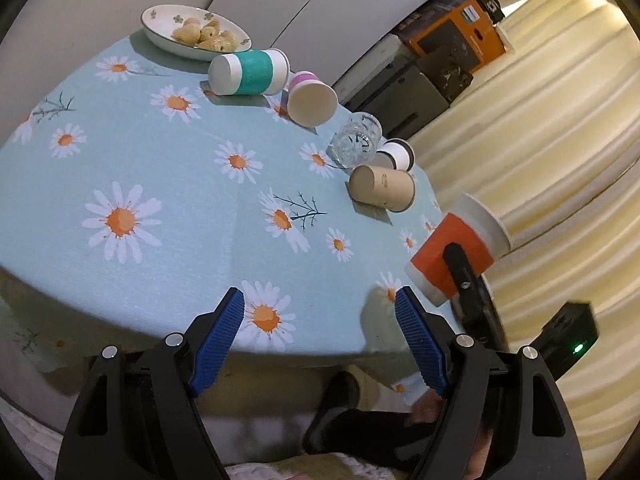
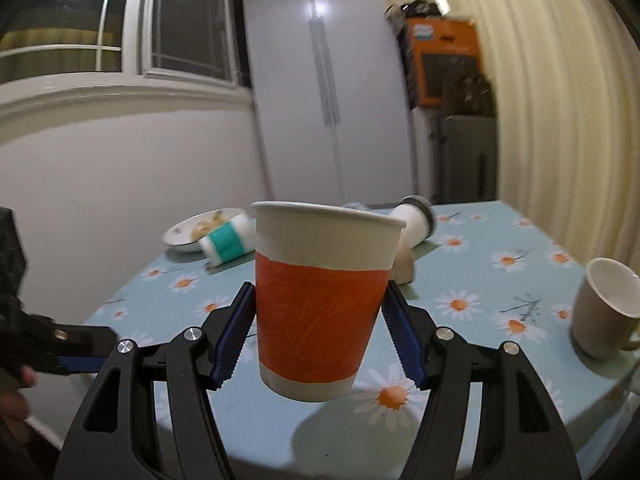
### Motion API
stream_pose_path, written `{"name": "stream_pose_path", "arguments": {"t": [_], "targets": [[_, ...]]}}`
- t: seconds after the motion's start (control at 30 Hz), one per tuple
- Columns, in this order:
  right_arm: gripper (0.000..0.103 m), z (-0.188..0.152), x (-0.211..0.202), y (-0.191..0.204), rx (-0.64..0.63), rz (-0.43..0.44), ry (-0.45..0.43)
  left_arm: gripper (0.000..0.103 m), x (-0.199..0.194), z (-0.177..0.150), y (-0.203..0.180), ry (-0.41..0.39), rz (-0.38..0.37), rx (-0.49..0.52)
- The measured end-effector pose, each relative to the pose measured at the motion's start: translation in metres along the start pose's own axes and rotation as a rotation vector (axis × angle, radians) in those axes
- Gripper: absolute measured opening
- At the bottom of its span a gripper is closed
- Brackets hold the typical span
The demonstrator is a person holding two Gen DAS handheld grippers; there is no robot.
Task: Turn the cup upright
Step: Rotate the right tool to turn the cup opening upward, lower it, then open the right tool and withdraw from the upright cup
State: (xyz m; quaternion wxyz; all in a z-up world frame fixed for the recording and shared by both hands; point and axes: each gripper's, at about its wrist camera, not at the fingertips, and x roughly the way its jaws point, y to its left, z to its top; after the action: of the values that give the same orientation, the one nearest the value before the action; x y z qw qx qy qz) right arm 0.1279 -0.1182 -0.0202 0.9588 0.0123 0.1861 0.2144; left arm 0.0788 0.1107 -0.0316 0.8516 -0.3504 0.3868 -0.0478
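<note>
Right tongs (image 2: 318, 334) clamp one orange cup (image 2: 320, 300); perhaps four cups (image 1: 250, 72) lie toppled.

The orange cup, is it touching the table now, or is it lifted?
Apart. In the right wrist view the right claw holds the orange cup with its base above the table, its shadow lying separately below.
</note>
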Motion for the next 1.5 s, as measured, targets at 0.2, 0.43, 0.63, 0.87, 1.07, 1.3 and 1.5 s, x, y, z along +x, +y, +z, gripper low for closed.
{"name": "stream_pose_path", "arguments": {"t": [0.2,0.43,0.63,0.87,1.07,1.3,1.5], "targets": [[0.064,-0.014,0.012,0.002,-0.017,-0.08,-0.049,0.076,-0.001,-0.001,0.001,-0.01,-0.005,-0.006],[0.064,-0.035,0.03,-0.001,-0.064,-0.119,-0.022,0.076,0.003,-0.004,-0.003,0.003,0.009,0.018],[0.064,-0.051,0.04,0.004,-0.113,-0.107,-0.002,0.076,0.006,-0.004,-0.004,0.01,0.015,0.027],[0.064,-0.059,0.037,0.01,-0.146,-0.091,0.002,0.076,0.006,-0.004,-0.002,0.008,0.023,0.021],[0.064,-0.061,0.032,0.011,-0.16,-0.087,0.016,0.076,0.005,-0.005,-0.001,0.003,0.026,0.02],[0.066,-0.062,0.033,0.013,-0.168,-0.085,0.042,0.076,0.003,-0.005,-0.004,-0.011,0.052,0.043],[0.078,-0.059,0.029,0.011,-0.146,-0.085,0.044,0.076,0.005,-0.006,-0.005,-0.007,0.069,0.058]]}}
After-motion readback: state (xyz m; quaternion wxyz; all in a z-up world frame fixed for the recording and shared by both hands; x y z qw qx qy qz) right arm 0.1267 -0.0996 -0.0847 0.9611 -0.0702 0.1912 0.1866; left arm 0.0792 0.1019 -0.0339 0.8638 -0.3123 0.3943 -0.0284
